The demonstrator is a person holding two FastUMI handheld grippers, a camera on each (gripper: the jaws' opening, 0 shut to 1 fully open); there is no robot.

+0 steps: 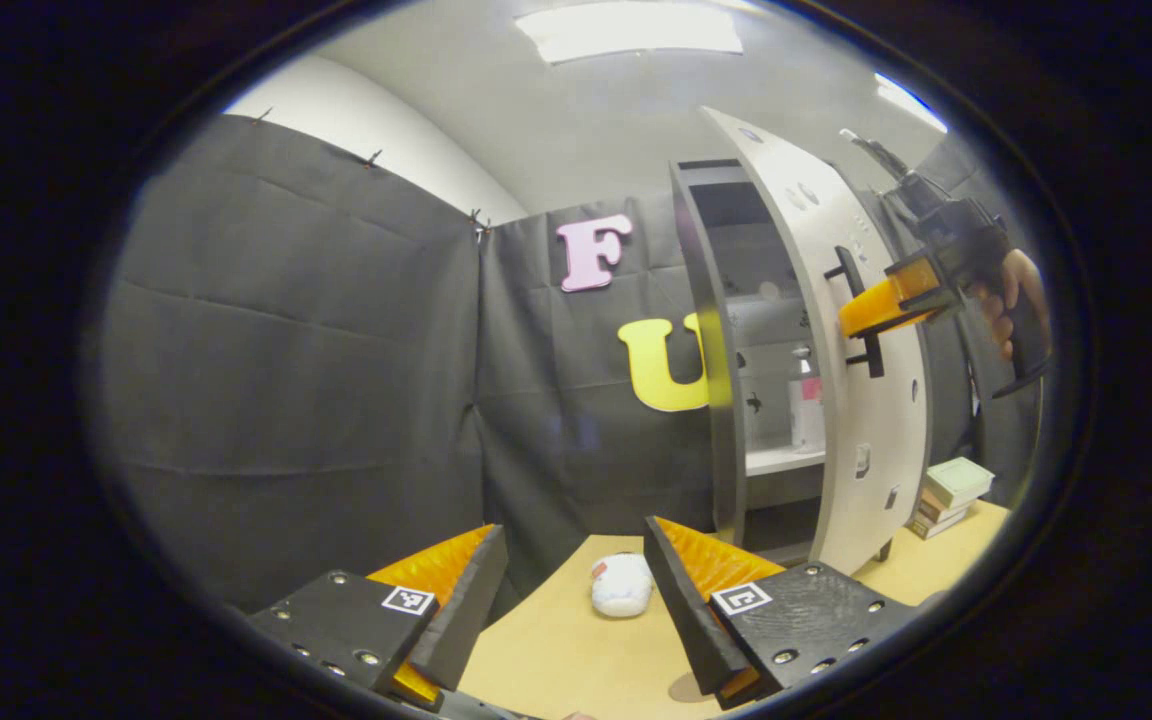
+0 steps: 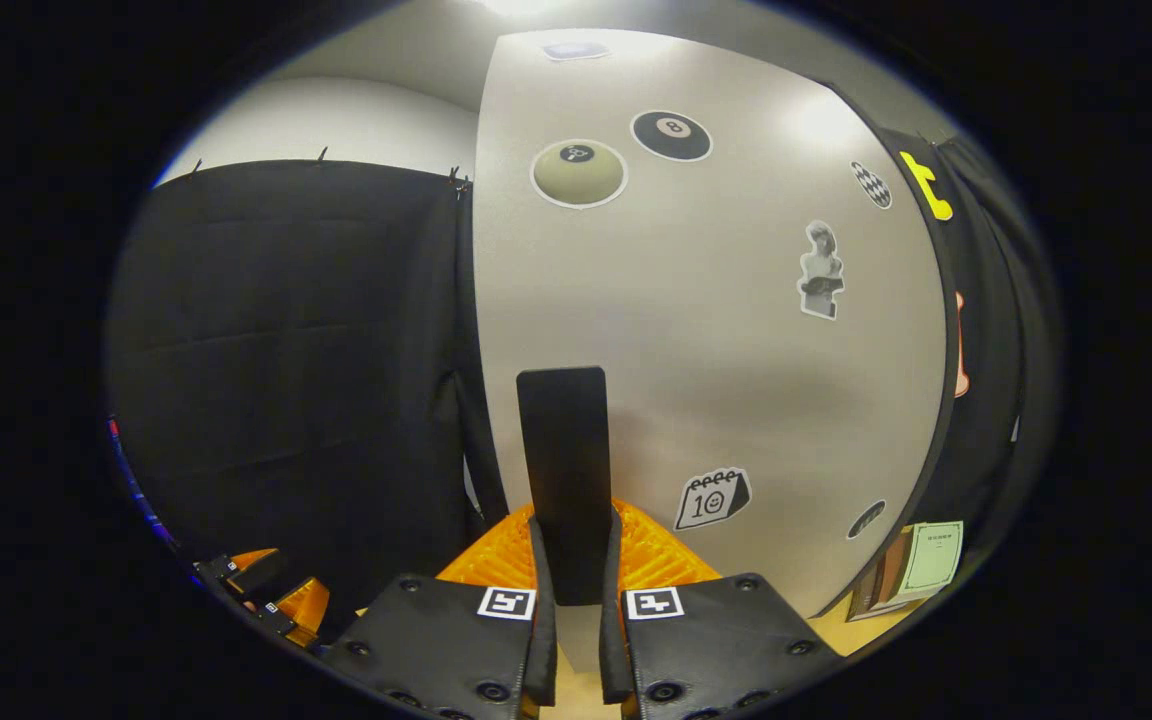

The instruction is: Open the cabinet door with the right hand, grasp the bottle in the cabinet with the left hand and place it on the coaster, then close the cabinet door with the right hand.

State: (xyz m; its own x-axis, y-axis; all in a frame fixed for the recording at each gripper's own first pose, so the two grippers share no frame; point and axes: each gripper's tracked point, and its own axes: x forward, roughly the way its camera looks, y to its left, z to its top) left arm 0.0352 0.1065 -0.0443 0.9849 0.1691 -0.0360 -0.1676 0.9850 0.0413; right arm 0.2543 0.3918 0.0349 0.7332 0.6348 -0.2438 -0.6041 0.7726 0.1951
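**Bottle on cabinet shelf, door part open**

Bottle [image 1: 804, 408], at 3 o'clock in the left gripper view, is judged light, rigid and slippery; its mid-body is suggested for grasping. Left gripper [image 1: 576, 600] is spread, empty. Right gripper [image 2: 577, 600] is pinched on door handle [image 2: 565, 470]. Cabinet door [image 1: 861, 400] partly screens the shelf. White coaster [image 1: 622, 584] and books [image 1: 951, 495] are noted on the table [image 1: 576, 665].

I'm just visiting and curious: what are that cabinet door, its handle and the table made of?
The cabinet door looks like painted or laminated board: smooth, pale grey, with a soft sheen and stickers lying flat on it. Its handle looks like matte black metal or plastic; I can't tell which. The table looks like light wood or a wood-look laminate: even tan, no clear grain.
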